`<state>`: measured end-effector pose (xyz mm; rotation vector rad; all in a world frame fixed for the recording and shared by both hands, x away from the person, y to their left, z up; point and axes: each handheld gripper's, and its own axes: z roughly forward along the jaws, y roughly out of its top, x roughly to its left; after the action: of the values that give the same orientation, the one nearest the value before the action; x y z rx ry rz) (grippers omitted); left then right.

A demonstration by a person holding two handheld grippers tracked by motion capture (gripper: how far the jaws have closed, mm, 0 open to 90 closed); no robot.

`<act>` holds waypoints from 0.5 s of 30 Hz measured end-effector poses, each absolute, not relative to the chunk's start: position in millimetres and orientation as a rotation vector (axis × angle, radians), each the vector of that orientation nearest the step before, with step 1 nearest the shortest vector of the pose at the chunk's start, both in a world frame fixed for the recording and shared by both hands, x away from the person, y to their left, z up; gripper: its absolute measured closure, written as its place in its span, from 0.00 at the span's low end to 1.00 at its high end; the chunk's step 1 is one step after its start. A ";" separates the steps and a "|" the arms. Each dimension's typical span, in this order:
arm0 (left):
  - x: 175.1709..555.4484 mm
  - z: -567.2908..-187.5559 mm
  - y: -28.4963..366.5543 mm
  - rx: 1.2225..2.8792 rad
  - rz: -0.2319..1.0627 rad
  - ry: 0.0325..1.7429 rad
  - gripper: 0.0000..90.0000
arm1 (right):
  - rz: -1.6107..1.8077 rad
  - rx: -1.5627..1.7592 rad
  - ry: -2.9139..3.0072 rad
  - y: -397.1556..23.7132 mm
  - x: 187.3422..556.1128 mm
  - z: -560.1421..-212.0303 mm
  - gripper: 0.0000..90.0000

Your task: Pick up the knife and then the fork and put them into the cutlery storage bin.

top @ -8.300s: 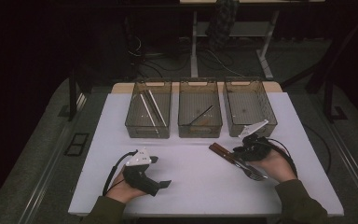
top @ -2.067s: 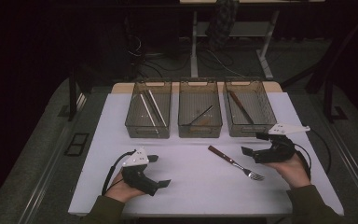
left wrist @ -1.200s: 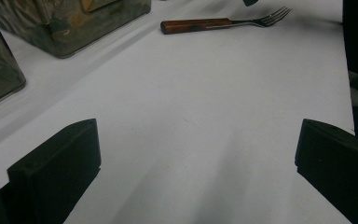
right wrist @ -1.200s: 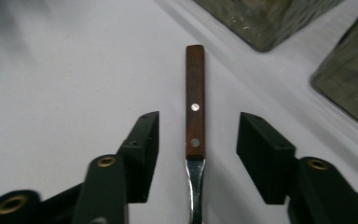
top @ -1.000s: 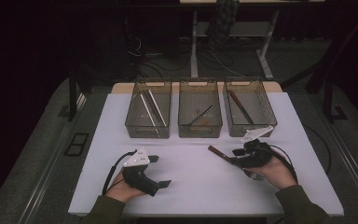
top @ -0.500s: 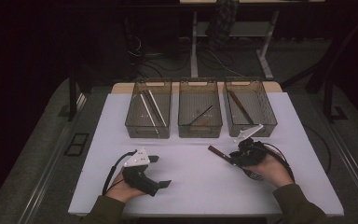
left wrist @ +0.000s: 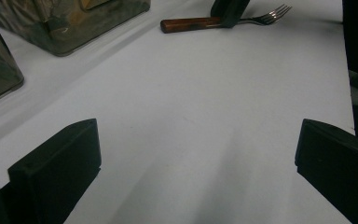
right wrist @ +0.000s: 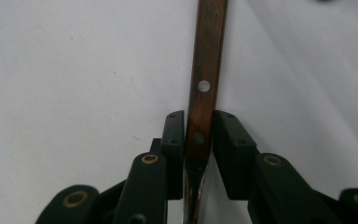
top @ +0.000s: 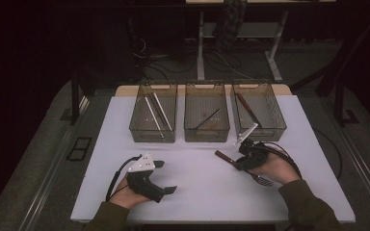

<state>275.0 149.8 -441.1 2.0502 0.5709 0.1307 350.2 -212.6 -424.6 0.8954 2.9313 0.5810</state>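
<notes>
Fork lies flat on the desk, front right, near the right-hand bin. My right gripper has its jaws closed on the wooden handle just above the metal neck. Light, rigid, narrow: likely to pivot tines-down, so a mid-handle grip looks safer. Left gripper rests wide open, empty.

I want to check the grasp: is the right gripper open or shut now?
Shut on the fork. In the right gripper view, the right gripper has both jaws pressed against the wooden handle.
</notes>
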 end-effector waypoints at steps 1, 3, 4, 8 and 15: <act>274.9 -441.1 149.7 2.050 0.131 0.571 0.00 | 0.536 0.883 2.948 -209.3 351.9 -423.3 0.81; 274.6 -440.9 149.7 2.051 0.131 0.568 0.00 | 0.446 0.869 2.972 -202.0 354.8 -421.4 0.81; 274.5 -440.8 149.7 2.051 0.132 0.569 0.00 | 0.403 0.862 2.984 -198.3 356.4 -420.7 0.81; 274.4 -440.8 149.8 2.049 0.131 0.567 0.00 | 0.257 0.843 3.016 -186.2 361.3 -419.1 0.81; 274.2 -440.6 149.8 2.049 0.131 0.566 0.00 | 0.157 0.839 3.043 -178.9 367.8 -418.5 0.85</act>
<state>274.2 149.8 -440.6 2.0492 0.5656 0.1314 367.8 -178.9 -418.5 0.8385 3.0429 0.1572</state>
